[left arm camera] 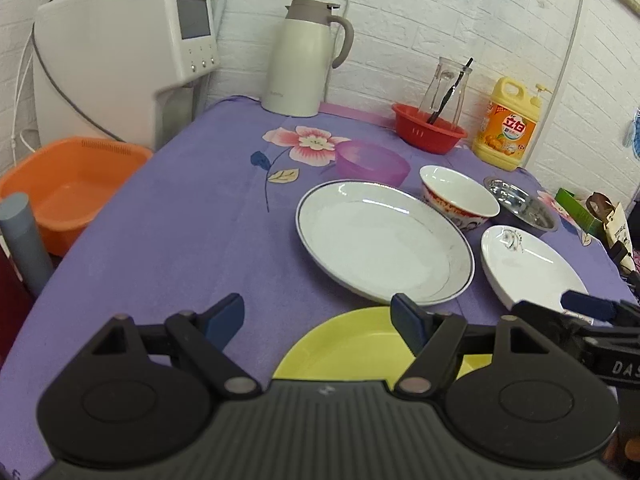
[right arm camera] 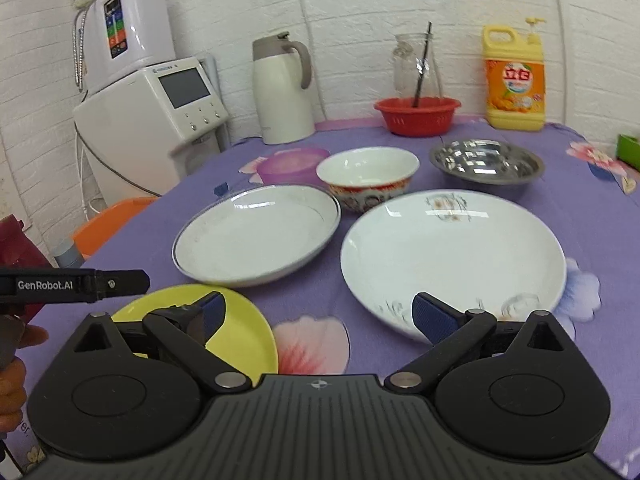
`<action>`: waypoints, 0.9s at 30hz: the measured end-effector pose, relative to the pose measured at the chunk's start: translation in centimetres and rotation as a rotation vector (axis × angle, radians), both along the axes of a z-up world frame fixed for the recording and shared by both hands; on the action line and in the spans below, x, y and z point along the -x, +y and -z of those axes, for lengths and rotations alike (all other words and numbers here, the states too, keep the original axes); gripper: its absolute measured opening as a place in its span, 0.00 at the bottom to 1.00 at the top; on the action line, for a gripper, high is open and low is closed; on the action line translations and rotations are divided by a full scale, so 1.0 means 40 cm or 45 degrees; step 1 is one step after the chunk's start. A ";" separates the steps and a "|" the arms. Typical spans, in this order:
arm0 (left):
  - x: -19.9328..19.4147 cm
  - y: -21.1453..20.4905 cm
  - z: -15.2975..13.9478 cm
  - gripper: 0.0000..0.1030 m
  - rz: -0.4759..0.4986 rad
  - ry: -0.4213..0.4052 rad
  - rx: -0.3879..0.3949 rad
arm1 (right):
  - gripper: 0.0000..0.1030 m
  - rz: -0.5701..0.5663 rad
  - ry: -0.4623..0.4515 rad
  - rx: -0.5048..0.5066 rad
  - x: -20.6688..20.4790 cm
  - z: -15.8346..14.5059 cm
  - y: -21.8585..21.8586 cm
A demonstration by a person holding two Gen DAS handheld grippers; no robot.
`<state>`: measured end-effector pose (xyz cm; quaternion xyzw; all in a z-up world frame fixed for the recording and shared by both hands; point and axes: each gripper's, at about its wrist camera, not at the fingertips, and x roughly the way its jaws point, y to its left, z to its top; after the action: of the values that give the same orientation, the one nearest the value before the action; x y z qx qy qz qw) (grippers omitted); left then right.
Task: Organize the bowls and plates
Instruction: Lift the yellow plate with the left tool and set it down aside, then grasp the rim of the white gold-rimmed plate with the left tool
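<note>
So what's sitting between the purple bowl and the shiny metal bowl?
The red-patterned white bowl sits between the purple bowl and the metal bowl, clearest in the right wrist view.

Even indoor light, soft shadows; glare streaks on white plate (right arm camera: 452,256); fisheye bending edges, corners vignetted dark

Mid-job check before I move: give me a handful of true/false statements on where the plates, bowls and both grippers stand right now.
1. Both the left gripper and the right gripper are open and hold nothing. True.
2. The small yellow plate is stacked on the dark-rimmed white plate. False: it lies alone on the purple cloth, nearer the grippers.
3. The red-patterned white bowl stands upright behind the two white plates. True.
4. The shiny steel bowl holds a spoon. False: it looks empty.
5. The translucent purple bowl sits left of the patterned bowl. True.
</note>
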<state>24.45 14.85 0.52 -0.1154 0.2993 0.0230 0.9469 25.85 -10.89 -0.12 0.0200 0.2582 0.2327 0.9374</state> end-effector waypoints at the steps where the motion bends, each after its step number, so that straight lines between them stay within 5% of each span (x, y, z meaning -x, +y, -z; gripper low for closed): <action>1: -0.012 0.003 -0.007 0.72 -0.002 -0.004 -0.013 | 1.00 -0.026 -0.026 0.012 -0.023 -0.010 0.013; 8: -0.116 0.034 -0.025 0.72 -0.027 0.005 -0.094 | 1.00 -0.131 0.001 0.139 -0.219 -0.001 0.122; 13: -0.177 0.082 0.000 0.72 -0.040 0.038 -0.026 | 1.00 -0.165 0.071 0.182 -0.296 0.020 0.168; 20: -0.212 0.120 0.028 0.72 -0.056 0.054 0.015 | 1.00 -0.202 0.137 0.276 -0.323 0.051 0.230; 27: -0.263 0.104 0.045 0.71 0.018 0.062 0.016 | 1.00 -0.167 0.150 0.204 -0.329 0.032 0.201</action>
<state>34.96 18.99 -1.28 -0.1186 0.3232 0.0173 0.9387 39.03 -2.85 -1.39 -0.0584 0.3315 0.2706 0.9020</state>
